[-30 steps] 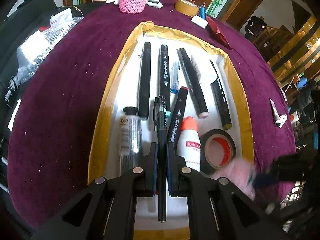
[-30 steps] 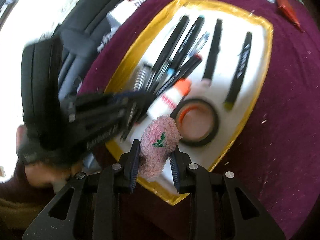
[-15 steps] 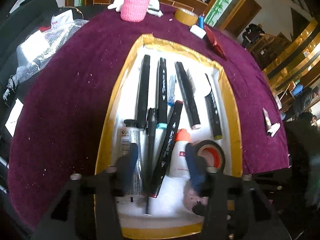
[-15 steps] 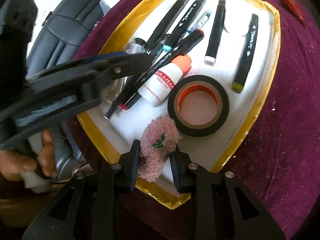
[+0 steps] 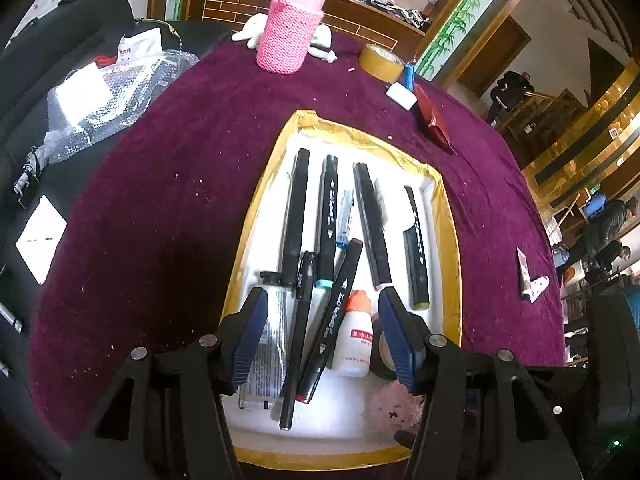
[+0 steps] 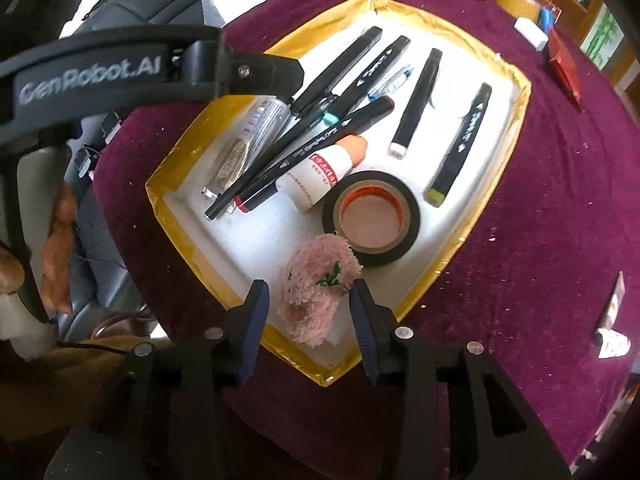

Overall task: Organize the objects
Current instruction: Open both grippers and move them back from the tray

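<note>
A gold-rimmed white tray [image 5: 256,216] on the purple cloth holds several black markers, a silver tube [image 5: 268,344], a glue bottle [image 5: 356,340] and a black tape roll [image 6: 372,220]. My left gripper [image 5: 322,312] hovers above the tray's near end with its jaws opening. A slim black pen [image 5: 298,340] lies loose in the tray below them, untouched. One left finger [image 6: 272,72] shows in the right wrist view. My right gripper [image 6: 310,296] has its jaws opening around a pink fluffy toy [image 6: 316,300]. The toy rests on the tray's near corner, and the pads do not squeeze it.
On the cloth beyond the tray stand a pink knitted bottle sleeve [image 5: 288,40], a tan tape roll [image 5: 380,62], a white eraser [image 5: 402,96] and a red packet [image 5: 434,124]. Bubble wrap [image 5: 108,96] and black bags lie left. A small clip [image 5: 528,280] lies right.
My left gripper released the black pen, which now lies in the tray, and lifted away. My right gripper opened off the pink toy, which now rests on the tray.
</note>
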`<control>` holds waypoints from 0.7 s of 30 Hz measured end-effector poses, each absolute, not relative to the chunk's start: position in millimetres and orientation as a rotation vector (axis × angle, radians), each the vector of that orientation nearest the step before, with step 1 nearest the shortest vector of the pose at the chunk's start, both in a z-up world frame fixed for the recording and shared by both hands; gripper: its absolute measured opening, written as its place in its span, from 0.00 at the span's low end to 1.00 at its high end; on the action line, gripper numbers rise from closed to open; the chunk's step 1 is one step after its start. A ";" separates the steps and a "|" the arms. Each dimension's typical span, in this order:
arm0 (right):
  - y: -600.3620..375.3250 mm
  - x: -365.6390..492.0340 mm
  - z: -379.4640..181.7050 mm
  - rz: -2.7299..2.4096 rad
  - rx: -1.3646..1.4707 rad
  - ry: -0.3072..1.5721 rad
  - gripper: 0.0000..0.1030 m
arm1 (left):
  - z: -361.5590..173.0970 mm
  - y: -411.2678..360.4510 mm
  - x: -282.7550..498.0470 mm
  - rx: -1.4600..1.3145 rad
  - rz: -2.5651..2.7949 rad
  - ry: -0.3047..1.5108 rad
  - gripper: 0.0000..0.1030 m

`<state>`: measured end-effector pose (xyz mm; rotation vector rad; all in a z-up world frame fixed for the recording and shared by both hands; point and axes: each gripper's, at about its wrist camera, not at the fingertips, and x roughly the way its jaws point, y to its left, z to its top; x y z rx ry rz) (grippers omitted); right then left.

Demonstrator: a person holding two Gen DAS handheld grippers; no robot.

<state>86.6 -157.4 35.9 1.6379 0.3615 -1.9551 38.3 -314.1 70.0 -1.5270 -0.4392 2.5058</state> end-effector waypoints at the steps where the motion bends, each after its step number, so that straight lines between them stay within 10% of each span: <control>1: -156.1 86.4 38.0 -1.967 1.631 0.364 0.39 | 71.5 -315.0 37.6 -1.522 2.512 -0.443 0.50; 21: -134.4 70.7 87.4 -2.337 1.519 0.458 0.45 | 97.0 -307.3 41.2 -1.436 2.677 -0.210 0.51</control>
